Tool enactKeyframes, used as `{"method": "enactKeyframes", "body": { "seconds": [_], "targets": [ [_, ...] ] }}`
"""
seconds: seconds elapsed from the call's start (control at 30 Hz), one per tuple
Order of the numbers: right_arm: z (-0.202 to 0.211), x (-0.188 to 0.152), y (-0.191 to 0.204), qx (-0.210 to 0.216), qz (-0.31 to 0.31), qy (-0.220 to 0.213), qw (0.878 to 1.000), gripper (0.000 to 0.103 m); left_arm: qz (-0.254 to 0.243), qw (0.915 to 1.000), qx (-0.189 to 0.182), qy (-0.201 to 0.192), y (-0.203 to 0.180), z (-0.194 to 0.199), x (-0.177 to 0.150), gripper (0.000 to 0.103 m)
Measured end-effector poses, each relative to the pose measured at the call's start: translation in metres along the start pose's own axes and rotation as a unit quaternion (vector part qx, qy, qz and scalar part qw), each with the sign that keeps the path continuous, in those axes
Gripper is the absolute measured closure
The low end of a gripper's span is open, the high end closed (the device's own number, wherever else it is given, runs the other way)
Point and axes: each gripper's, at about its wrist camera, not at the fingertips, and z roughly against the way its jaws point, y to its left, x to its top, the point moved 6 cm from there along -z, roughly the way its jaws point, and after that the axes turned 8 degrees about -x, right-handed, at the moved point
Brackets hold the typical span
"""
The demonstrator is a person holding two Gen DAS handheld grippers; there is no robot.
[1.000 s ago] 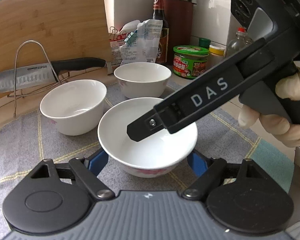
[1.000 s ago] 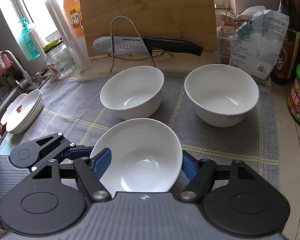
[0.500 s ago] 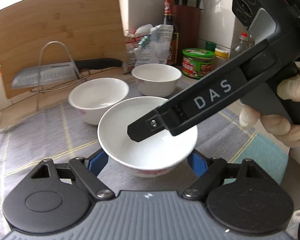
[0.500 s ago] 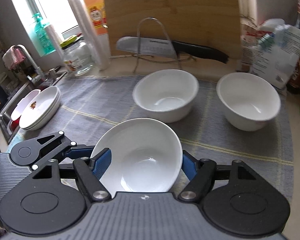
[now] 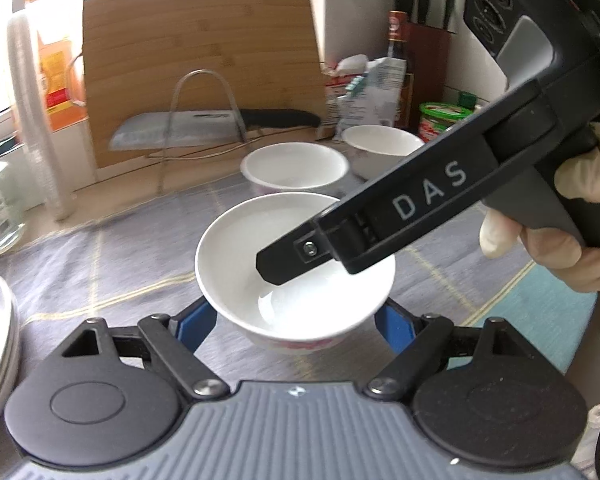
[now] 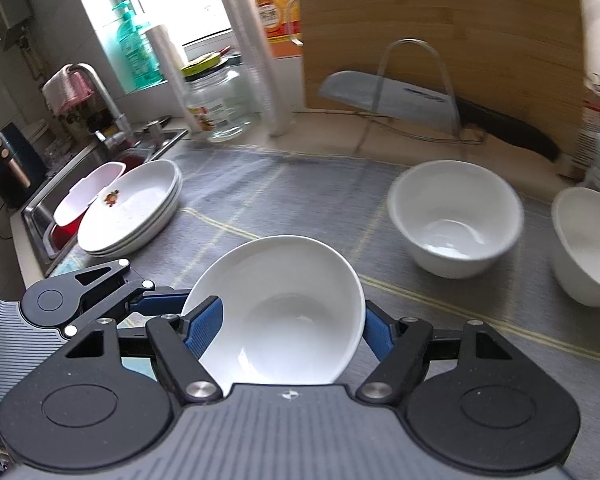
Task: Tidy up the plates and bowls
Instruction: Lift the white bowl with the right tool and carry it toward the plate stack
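Currently the white bowl (image 6: 284, 312) sits lower centre of frame, clamped across its rim by both the right gripper (image 6: 290, 324) and the left gripper (image 5: 296, 320). Plate stack (image 6: 136, 208) mid-left; two bowls (image 6: 456, 216) right, on the grey mat (image 6: 300, 200).

white bowl (image 6: 284, 312), grey mat (image 6: 284, 196) (yellow-lined)

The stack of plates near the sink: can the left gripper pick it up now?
Probably not: the left gripper is shut on the bowl, so it is occupied. The plates lie unobstructed.
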Motion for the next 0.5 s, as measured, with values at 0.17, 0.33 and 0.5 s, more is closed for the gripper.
{"method": "enactKeyframes", "body": {
  "seconds": [0.17,0.33,0.5],
  "targets": [
    [-0.014,0.007,0.024,0.008,0.013,0.006,1.0,0.024,0.01,0.9999,0.01,0.002,0.022,0.01,-0.011,0.017],
    [-0.026,0.01,0.042,0.015,0.018,0.014,1.0,0.024,0.018,0.9997,0.013,0.008,0.04,0.016,-0.02,0.017],
    [-0.037,0.011,0.051,0.017,0.02,0.022,0.999,0.024,0.024,0.9995,0.014,0.013,0.052,0.019,-0.028,0.017]
  ]
}}
